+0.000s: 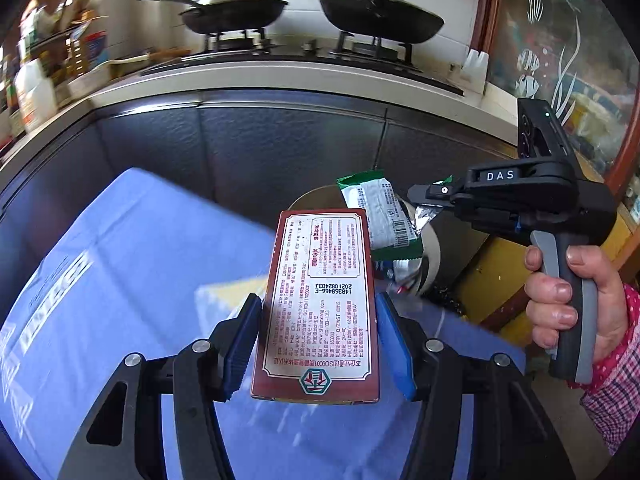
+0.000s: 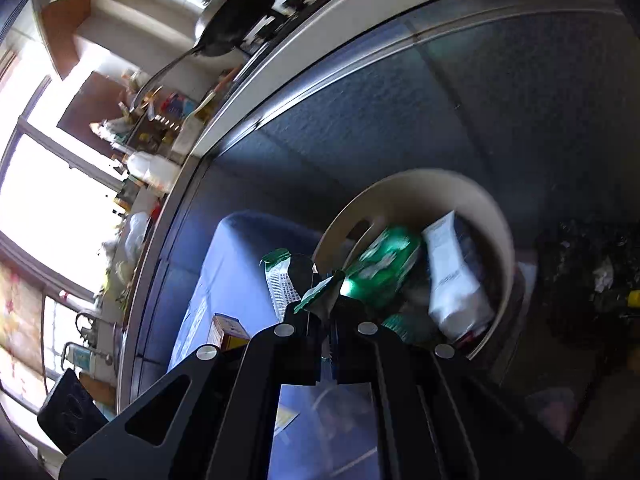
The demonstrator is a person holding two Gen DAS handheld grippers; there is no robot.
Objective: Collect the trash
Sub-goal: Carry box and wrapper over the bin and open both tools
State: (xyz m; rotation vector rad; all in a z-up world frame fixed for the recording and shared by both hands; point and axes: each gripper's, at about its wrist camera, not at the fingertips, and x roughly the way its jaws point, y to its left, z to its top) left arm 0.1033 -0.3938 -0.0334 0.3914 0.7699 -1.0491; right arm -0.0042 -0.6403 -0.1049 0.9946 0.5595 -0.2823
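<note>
Closest to the left wrist lens, the left gripper [image 1: 318,344] has its blue pads [image 1: 240,350] pressed against both long edges of a red carton [image 1: 320,304], label side up, held above the blue cloth [image 1: 120,272]. Judging by its crisp corners, the carton is stiff paperboard, probably empty and light, so a squeeze across its narrow width holds well; too much force could crumple it. Beyond it, toward one o'clock, the right gripper [image 1: 416,193] is closed to a thin gap on the corner of a green-and-white wrapper [image 1: 380,216], which dangles over the beige bin [image 1: 430,248]. That film is limp, slick and nearly weightless, so a pinch on its sealed crimped end is the safest purchase; it may flutter or cling on release. In the right wrist view the bin [image 2: 472,196] sits at one o'clock with green and white packets already inside. Farther off, two woks [image 1: 240,10] stand on the stove at twelve o'clock.
</note>
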